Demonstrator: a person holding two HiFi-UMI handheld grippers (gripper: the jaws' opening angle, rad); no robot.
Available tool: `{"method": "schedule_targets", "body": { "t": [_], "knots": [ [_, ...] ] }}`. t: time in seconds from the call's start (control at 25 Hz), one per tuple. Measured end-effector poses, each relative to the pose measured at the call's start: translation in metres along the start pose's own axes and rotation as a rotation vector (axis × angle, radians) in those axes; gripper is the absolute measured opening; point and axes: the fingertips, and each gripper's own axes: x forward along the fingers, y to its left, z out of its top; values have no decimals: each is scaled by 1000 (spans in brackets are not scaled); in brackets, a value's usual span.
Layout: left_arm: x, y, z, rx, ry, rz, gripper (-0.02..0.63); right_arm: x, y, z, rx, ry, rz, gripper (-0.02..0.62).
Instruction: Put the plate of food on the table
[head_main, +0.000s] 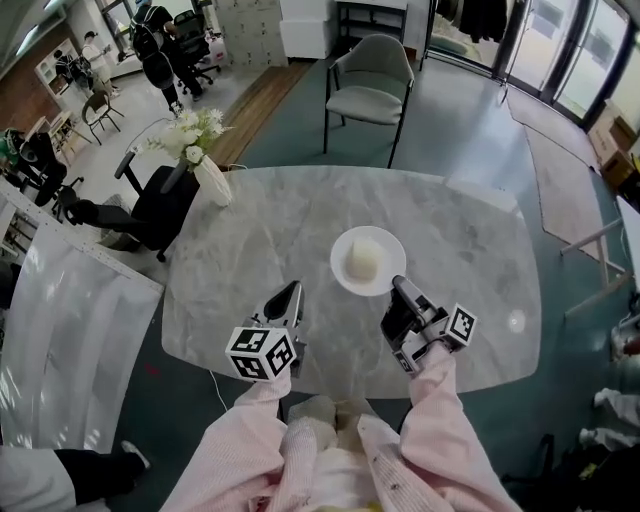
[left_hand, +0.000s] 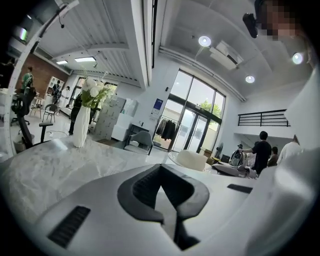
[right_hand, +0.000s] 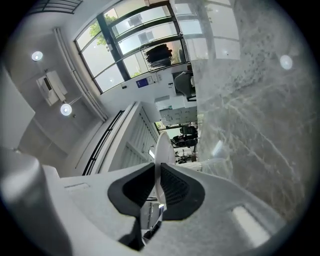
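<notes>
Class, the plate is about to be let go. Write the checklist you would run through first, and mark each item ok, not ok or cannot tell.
1. Right claw has the plate by its rim: ok, its jaws are closed on the near edge.
2. Food sits in the middle of the plate: ok.
3. Plate is over the table, well in from every edge: ok.
4. Plate bottom rests flat on the table: cannot tell.
5. Left claw is out of the way: ok, shut on nothing and apart from the plate.
6. Vase is clear of the plate: ok, it stands at the far left of the table.
</notes>
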Motion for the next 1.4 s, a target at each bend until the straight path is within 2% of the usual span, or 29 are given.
{"method": "schedule_targets", "body": {
  "t": [0.24,0.48,0.76,1.4],
  "knots": [
    [24,28,-21,-32,49,23,-8,23,-45,10,-7,29,-26,28],
    [47,44,-51,-61,117,12,-8,33,-88,13,-14,34,-77,29],
    [61,51,-76,-97,180,-7,-8,37,-120,12,-1,23,-134,29],
    [78,53,-88,-114,222,-30,-8,45,-135,9,6,28,-185,31]
  ]
}}
